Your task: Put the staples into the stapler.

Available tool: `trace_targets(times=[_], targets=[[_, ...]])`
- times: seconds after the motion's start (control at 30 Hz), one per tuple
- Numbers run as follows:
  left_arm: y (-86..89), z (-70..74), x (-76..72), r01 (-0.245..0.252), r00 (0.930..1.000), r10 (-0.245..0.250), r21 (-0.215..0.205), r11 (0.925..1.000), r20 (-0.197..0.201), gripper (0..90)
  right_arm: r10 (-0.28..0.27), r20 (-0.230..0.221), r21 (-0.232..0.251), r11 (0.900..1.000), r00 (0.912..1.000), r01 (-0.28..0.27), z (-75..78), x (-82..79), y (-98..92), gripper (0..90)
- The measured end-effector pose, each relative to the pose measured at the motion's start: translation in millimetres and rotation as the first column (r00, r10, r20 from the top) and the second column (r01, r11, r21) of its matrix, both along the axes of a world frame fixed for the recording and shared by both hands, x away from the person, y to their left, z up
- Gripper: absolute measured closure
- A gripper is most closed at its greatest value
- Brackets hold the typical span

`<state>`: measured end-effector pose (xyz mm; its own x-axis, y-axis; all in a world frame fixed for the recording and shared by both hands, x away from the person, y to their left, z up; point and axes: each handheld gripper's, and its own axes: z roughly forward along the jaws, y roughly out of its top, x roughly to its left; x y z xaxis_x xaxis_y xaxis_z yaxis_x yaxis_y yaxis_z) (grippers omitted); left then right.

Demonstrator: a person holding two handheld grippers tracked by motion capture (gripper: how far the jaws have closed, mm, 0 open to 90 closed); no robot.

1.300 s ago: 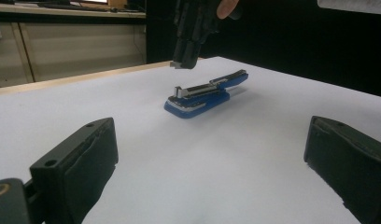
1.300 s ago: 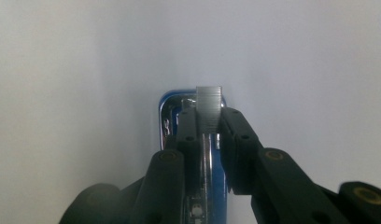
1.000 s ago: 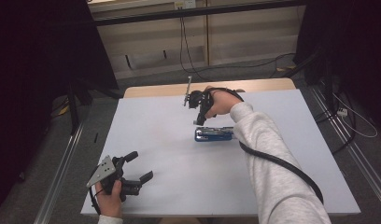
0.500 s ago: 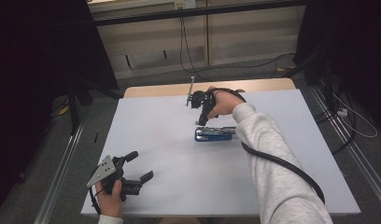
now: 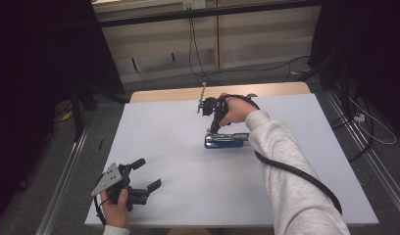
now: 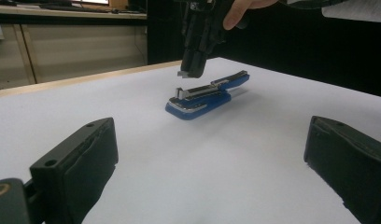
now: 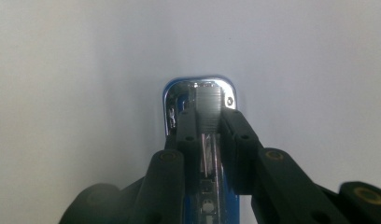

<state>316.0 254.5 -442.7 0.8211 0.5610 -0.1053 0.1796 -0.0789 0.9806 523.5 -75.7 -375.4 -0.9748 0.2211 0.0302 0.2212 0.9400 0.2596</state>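
A blue stapler point(image 5: 226, 141) with a metal top lies flat on the white table point(image 5: 188, 196), right of centre. My right gripper point(image 5: 212, 128) points straight down over the stapler's point(image 6: 202, 95) front end, a little above it. Its jaws stand almost together on a thin grey metal piece point(image 6: 181, 73) that looks like a strip of staples. In the right gripper view the gripper point(image 7: 208, 119) hangs over the stapler point(image 7: 200, 91), with the shiny strip point(image 7: 207, 151) between the jaws. My left gripper point(image 5: 148, 174) rests open near the front left corner, its jaws point(image 6: 212, 154) holding nothing.
A bare wooden strip point(image 5: 163, 93) runs along the table's far edge. Metal rails point(image 5: 65, 171) flank the table on the floor, with cables point(image 5: 374, 127) at the right. The right gripper's cable point(image 5: 296, 176) trails along the sleeve.
The right gripper has stayed over the stapler's front end with barely any shift. The left gripper has not moved.
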Motion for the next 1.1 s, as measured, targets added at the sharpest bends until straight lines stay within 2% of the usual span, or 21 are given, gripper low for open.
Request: trace_targets(times=[0.2, 0.53, 1.1], targets=[[0.0, 0.1, -0.1, 0.000, 1.0000, 0.000, -0.003, 1.0000, 0.000, 2.9, 0.002, 0.008, 0.002, 1.000, 1.0000, -0.002, -2.0, -0.1, -0.4, 78.2], [-0.2, 0.2, 0.0, -0.004, 1.0000, 0.004, -0.003, 1.0000, 0.002, 2.9, -0.012, -0.007, 0.001, 1.000, 0.9999, 0.012, -6.7, -2.6, -0.5, 78.2], [-0.2, 0.3, 0.5, -0.001, 1.0000, 0.001, -0.001, 1.0000, 0.006, 2.9, 0.000, -0.009, -0.006, 1.000, 1.0000, 0.000, -13.5, -2.5, 0.1, 78.1]])
